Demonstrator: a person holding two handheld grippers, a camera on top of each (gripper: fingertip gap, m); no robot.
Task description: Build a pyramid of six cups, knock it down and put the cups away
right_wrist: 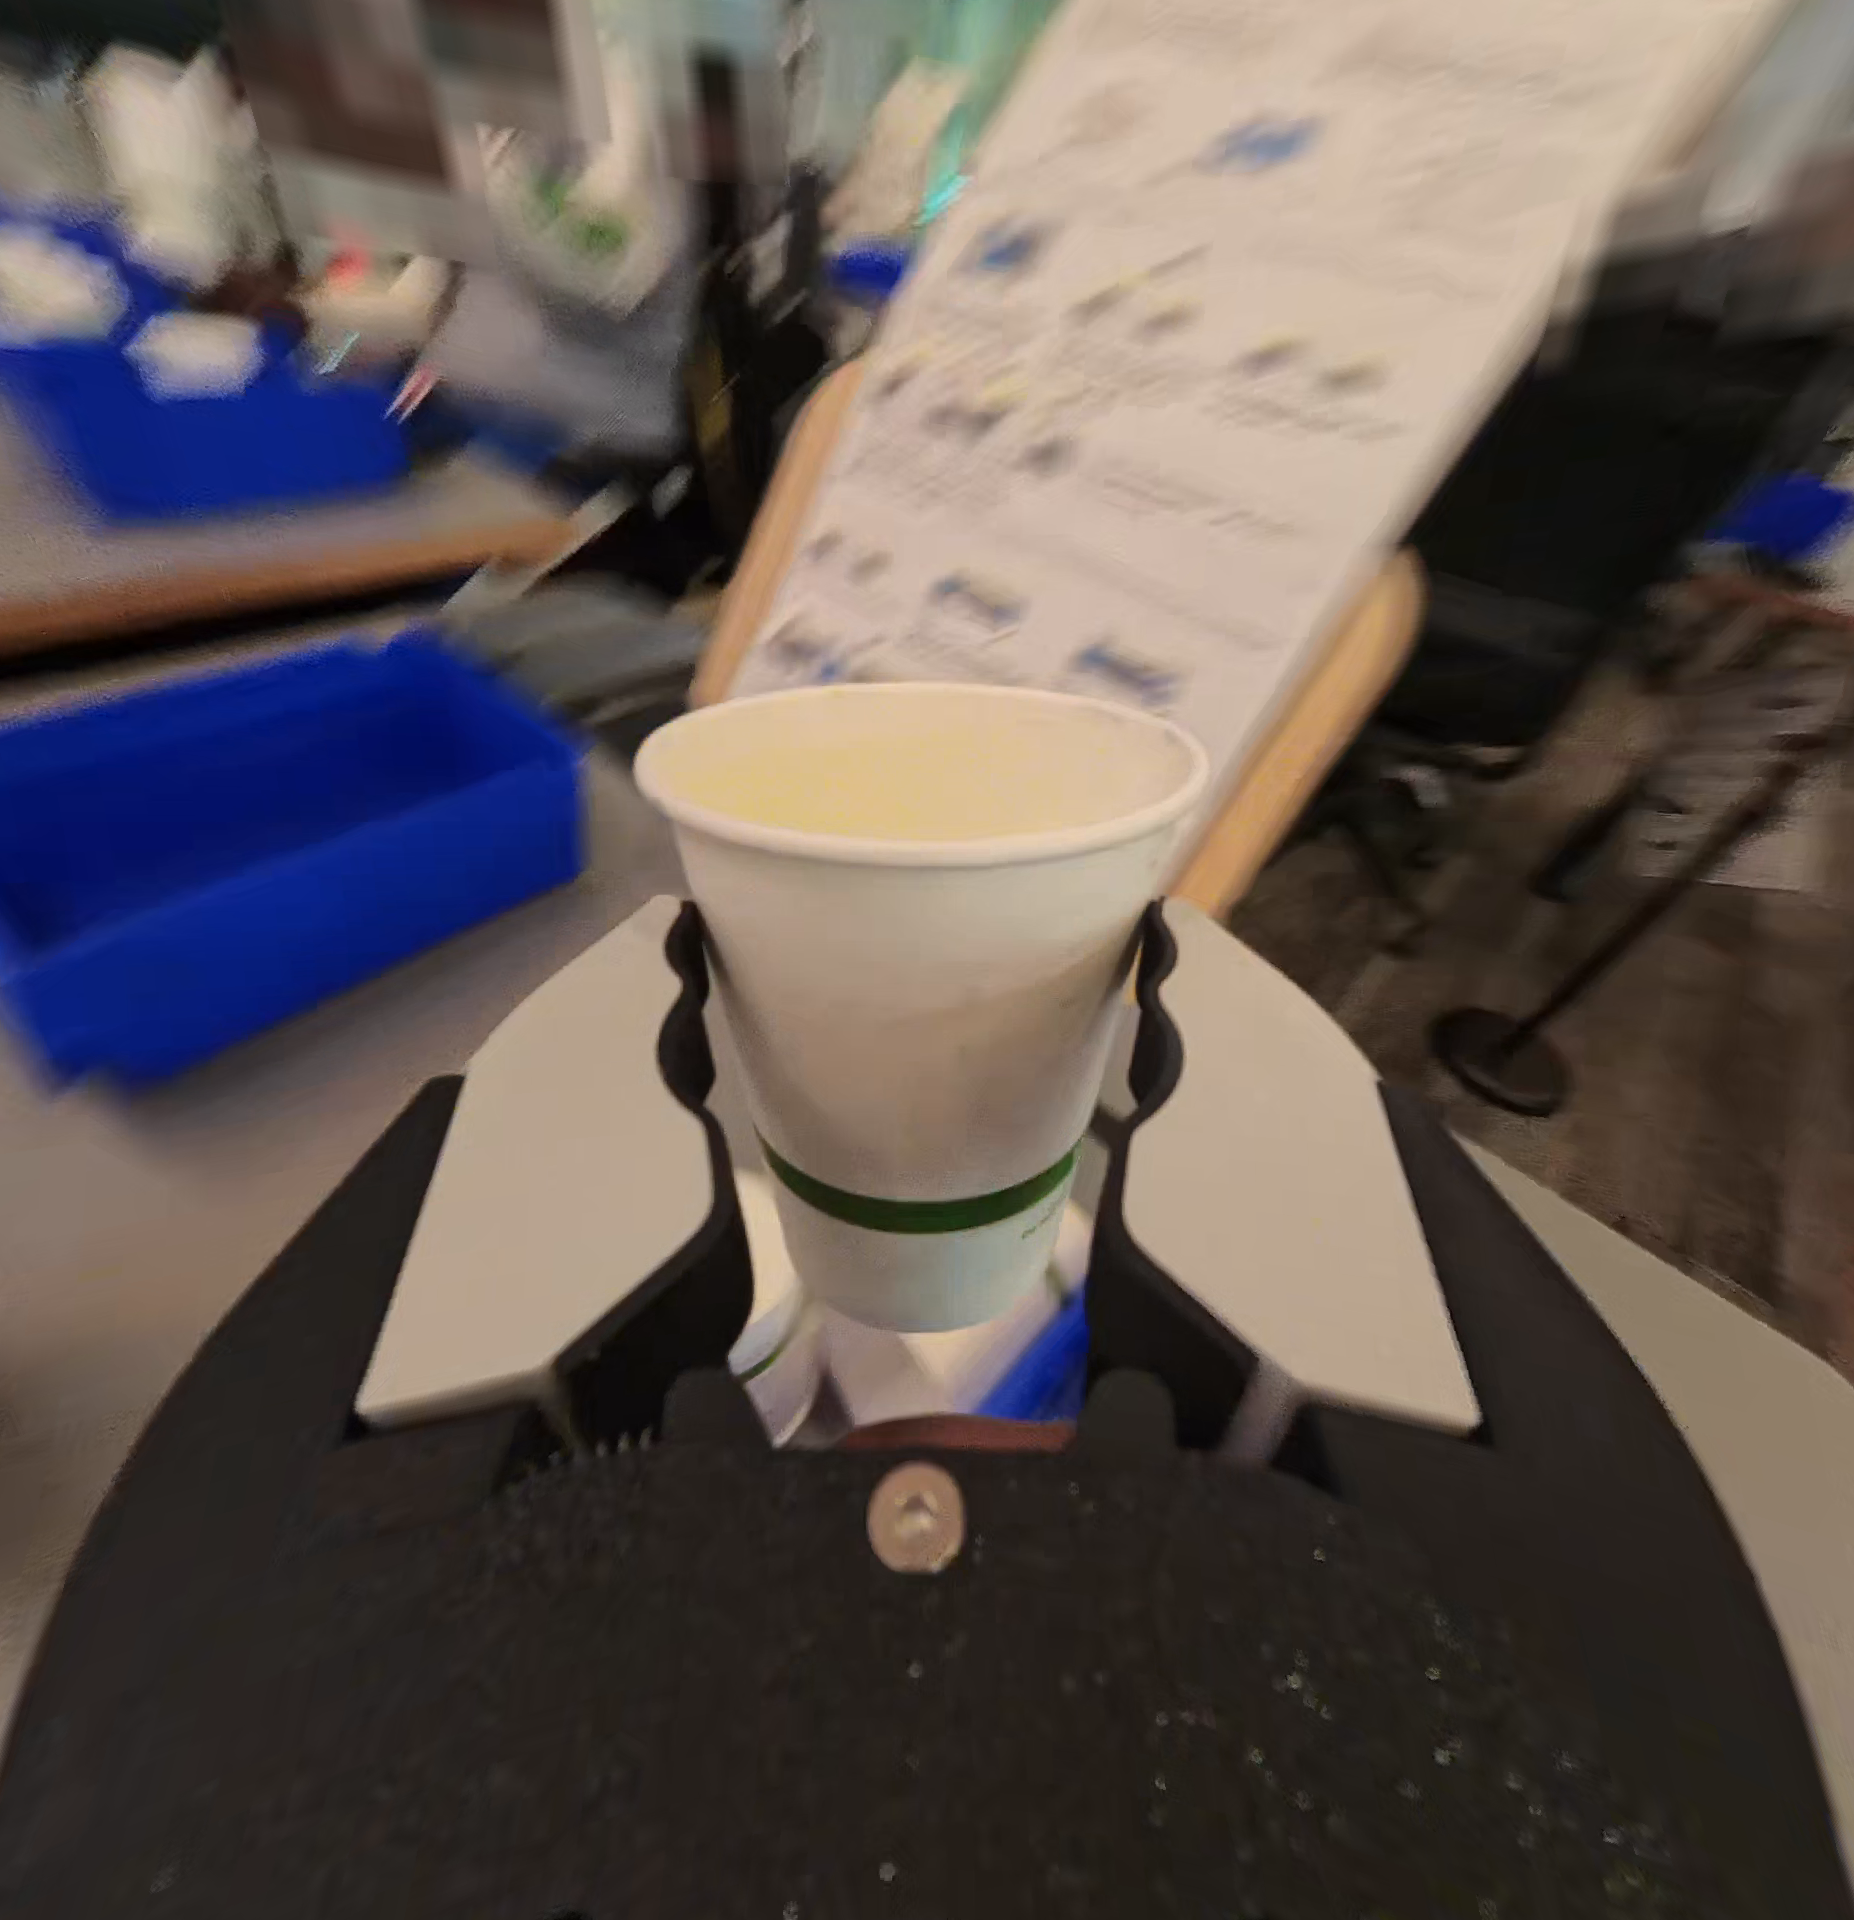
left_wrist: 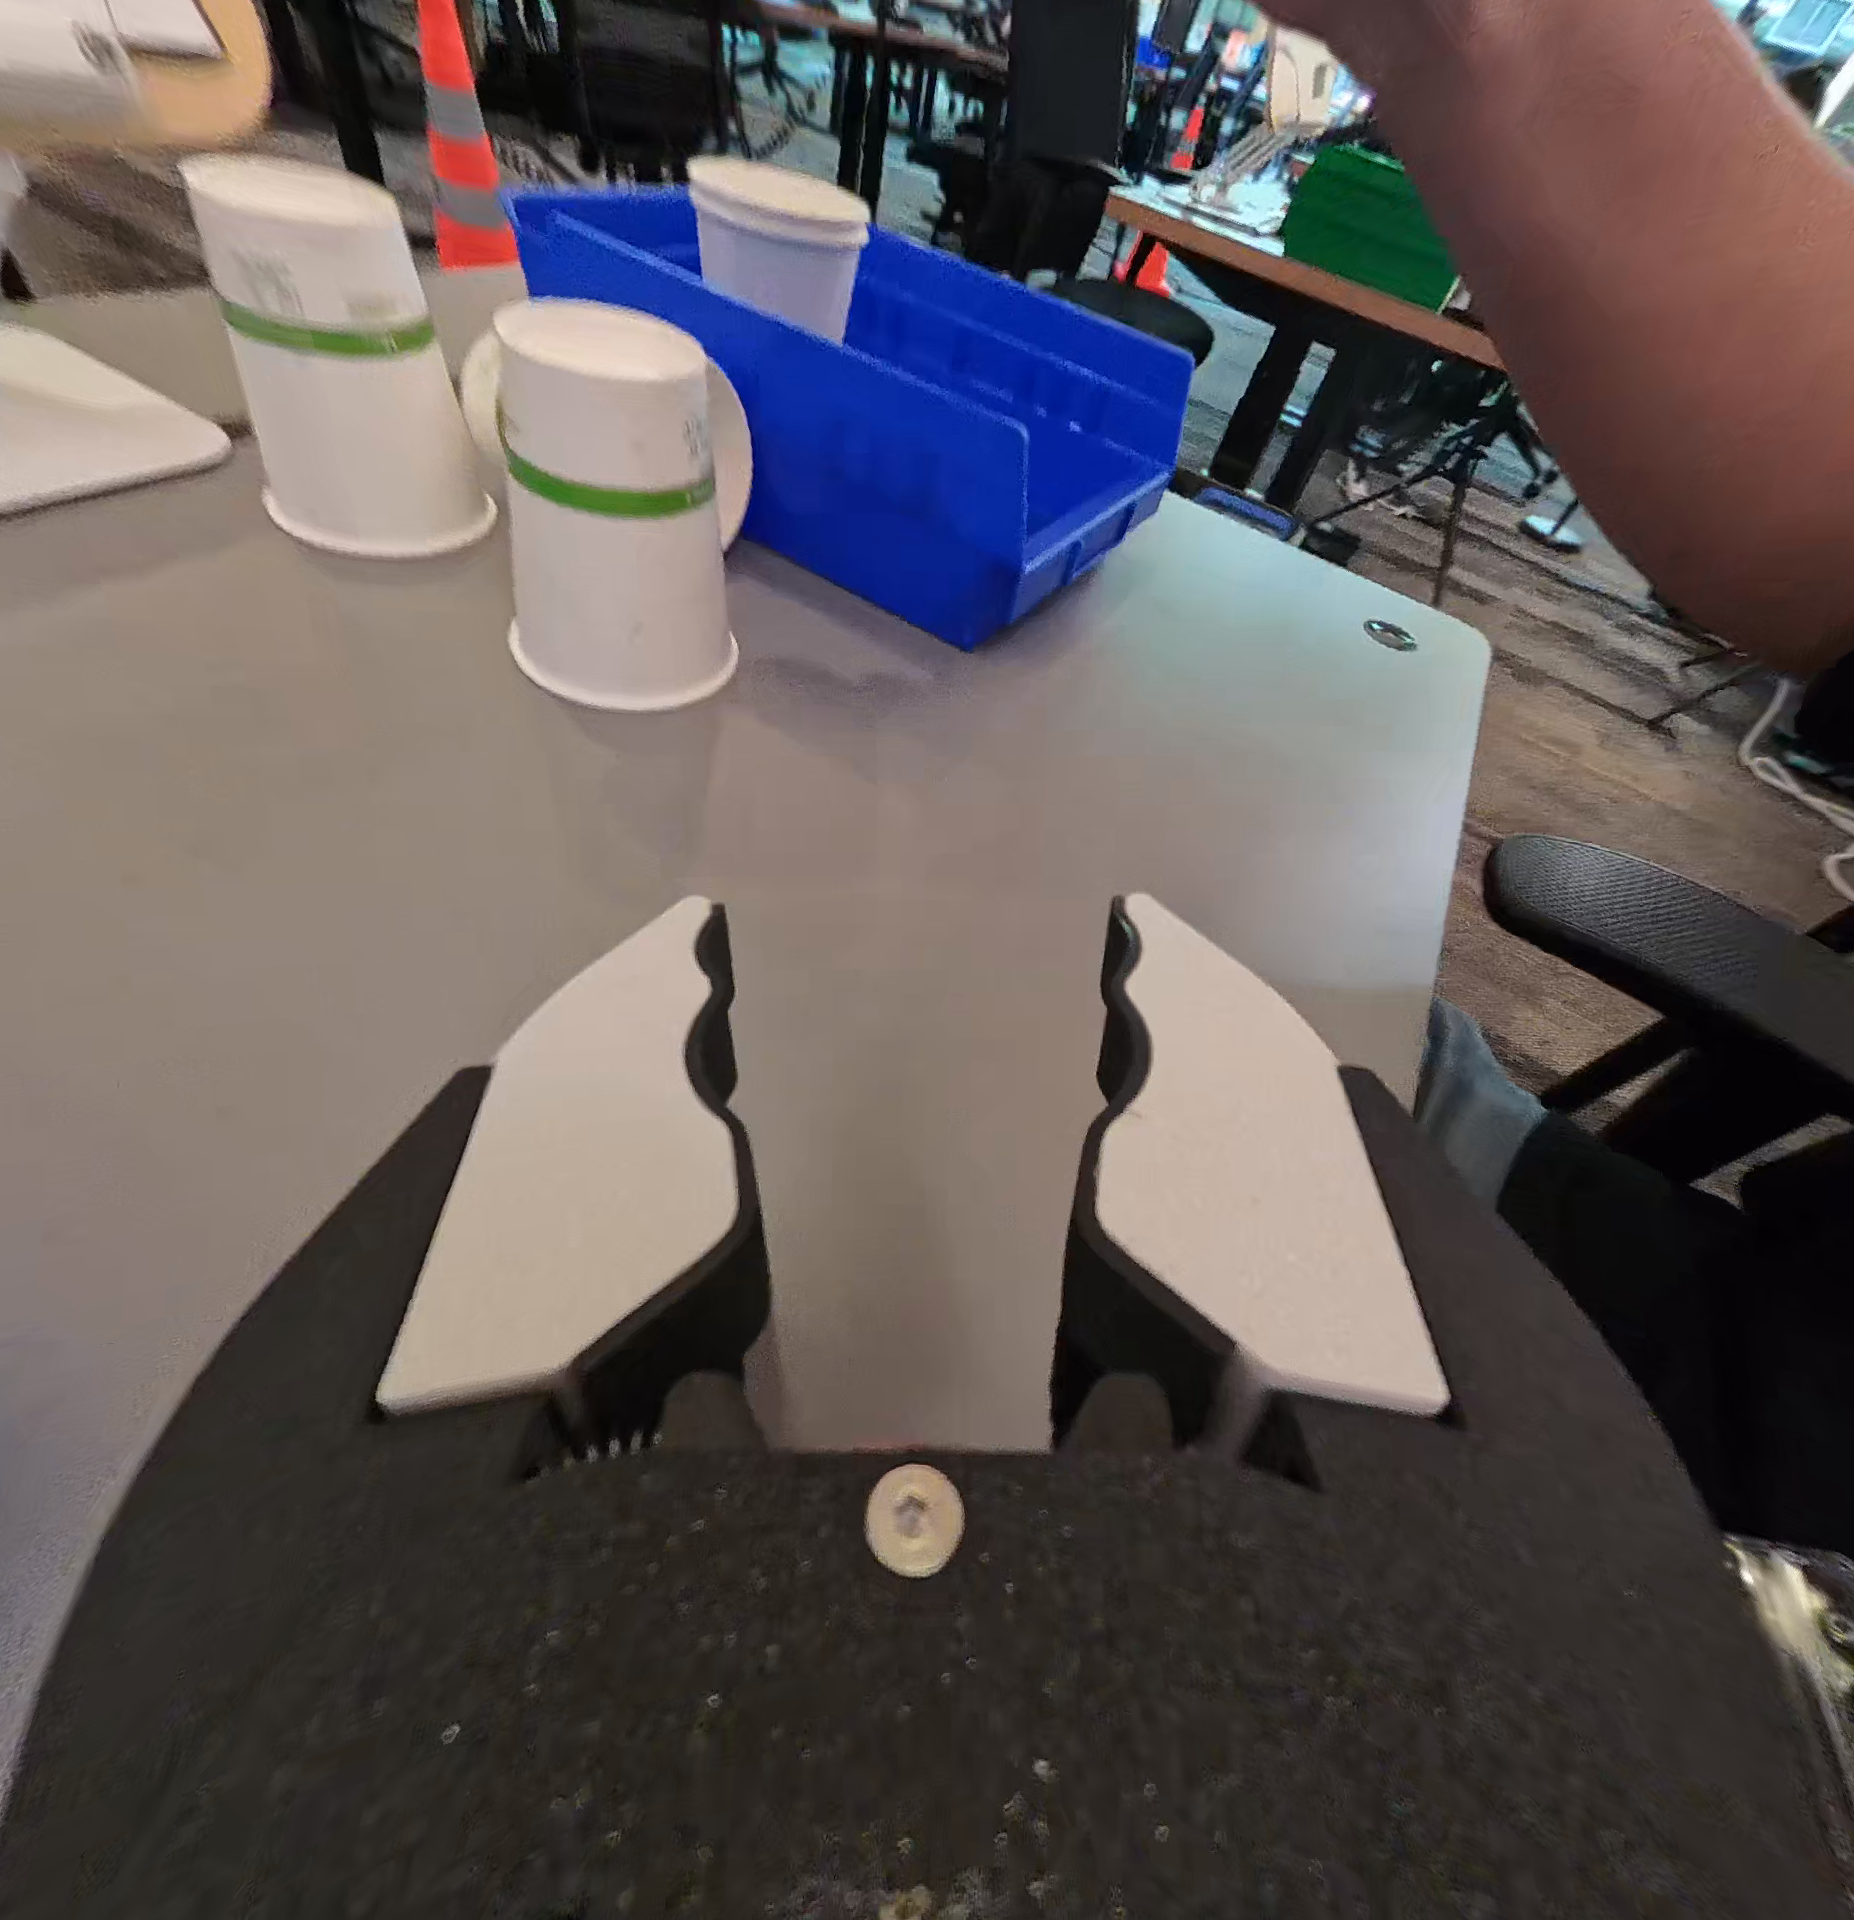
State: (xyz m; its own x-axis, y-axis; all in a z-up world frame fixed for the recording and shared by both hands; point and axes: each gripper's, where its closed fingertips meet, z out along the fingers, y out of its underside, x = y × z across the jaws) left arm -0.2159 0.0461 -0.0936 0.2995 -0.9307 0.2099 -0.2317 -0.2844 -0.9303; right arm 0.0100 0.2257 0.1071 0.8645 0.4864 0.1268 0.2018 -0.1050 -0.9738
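In the left wrist view, my left gripper [left_wrist: 918, 914] is open and empty above the grey table [left_wrist: 1006, 779]. Two white paper cups with green bands stand upside down ahead to the left: a near one [left_wrist: 616, 509] and a farther one [left_wrist: 331, 364]. A third cup lies on its side behind the near one, mostly hidden. A blue bin [left_wrist: 881, 436] behind them holds an upside-down white cup [left_wrist: 777, 249]. In the right wrist view, my right gripper [right_wrist: 918, 920] is shut on a white paper cup [right_wrist: 918, 966], its mouth facing away. The view is motion-blurred.
A person's arm [left_wrist: 1629, 312] reaches across the upper right. A white stand base [left_wrist: 61, 426] sits at the table's left. An office chair [left_wrist: 1733, 997] is off the right edge. A blue bin [right_wrist: 227, 852] and a slanted paper-covered board [right_wrist: 1162, 395] show blurred in the right wrist view.
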